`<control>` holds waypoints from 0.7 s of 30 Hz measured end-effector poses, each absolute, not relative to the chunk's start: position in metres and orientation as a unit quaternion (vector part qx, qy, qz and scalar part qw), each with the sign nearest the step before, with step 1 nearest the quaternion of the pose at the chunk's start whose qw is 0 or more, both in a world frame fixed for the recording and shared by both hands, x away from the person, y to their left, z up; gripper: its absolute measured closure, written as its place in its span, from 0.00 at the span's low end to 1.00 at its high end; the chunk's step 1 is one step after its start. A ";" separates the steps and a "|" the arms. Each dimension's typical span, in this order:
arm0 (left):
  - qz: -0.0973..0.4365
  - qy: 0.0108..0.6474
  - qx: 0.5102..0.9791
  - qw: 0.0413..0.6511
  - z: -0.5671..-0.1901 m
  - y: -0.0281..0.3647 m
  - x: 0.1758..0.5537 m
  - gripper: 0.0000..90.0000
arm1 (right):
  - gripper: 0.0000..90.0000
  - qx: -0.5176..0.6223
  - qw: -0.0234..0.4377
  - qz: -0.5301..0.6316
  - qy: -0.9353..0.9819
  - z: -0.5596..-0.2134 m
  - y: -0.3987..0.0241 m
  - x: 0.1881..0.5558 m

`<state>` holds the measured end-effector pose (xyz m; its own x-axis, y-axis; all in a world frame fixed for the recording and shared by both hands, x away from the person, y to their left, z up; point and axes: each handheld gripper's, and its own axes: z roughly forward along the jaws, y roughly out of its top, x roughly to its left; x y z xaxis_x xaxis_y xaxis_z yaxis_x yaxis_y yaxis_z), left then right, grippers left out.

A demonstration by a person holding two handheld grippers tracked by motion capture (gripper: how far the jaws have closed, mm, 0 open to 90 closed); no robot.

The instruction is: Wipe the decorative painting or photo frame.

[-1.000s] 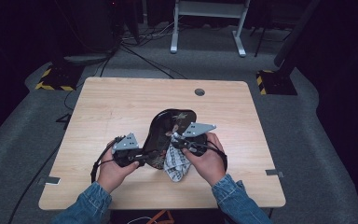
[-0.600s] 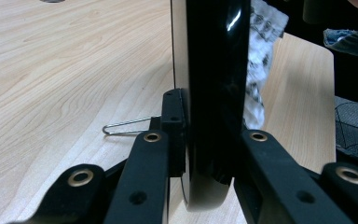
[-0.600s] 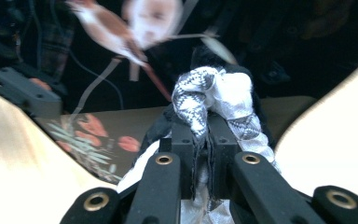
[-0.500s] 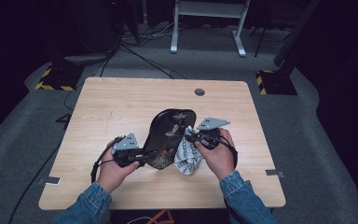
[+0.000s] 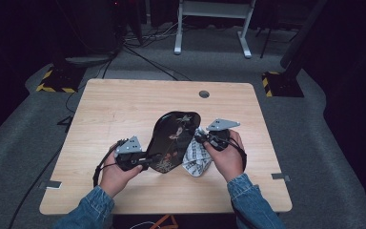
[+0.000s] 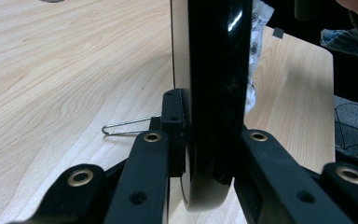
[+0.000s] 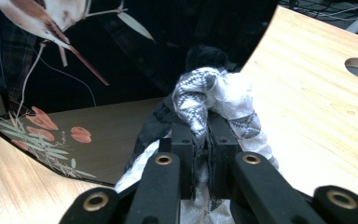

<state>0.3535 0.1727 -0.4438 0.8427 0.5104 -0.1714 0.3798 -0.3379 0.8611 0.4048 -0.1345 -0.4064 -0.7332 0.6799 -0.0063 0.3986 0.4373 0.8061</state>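
Near the front of the pale wooden worktop (image 5: 124, 105), we pinch the rim of the glossy black lacquer tray with painted flowers (image 5: 174, 138) in our left tool (image 5: 147, 160), holding it tilted, while our right tool (image 5: 201, 138) clamps a crumpled black-and-white patterned cloth (image 5: 196, 155) just beside the tray's right edge.

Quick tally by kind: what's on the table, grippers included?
Black lacquered tray, held tilted by the left gripper: 1
Patterned cloth, pinched in the right gripper: 1
Wire clip lying on the table: 1
Grippers: 2
Total: 5
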 end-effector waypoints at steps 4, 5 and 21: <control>0.065 0.273 0.816 0.506 -0.444 0.173 0.354 0.88 | 0.94 0.307 0.159 0.422 0.838 -0.406 -0.124 0.399; 0.065 0.273 0.816 0.506 -0.444 0.173 0.354 0.88 | 0.94 0.302 0.158 0.423 0.840 -0.406 -0.121 0.397; 0.065 0.275 0.816 0.504 -0.443 0.172 0.353 0.88 | 0.94 0.246 0.134 0.432 0.857 -0.407 -0.083 0.375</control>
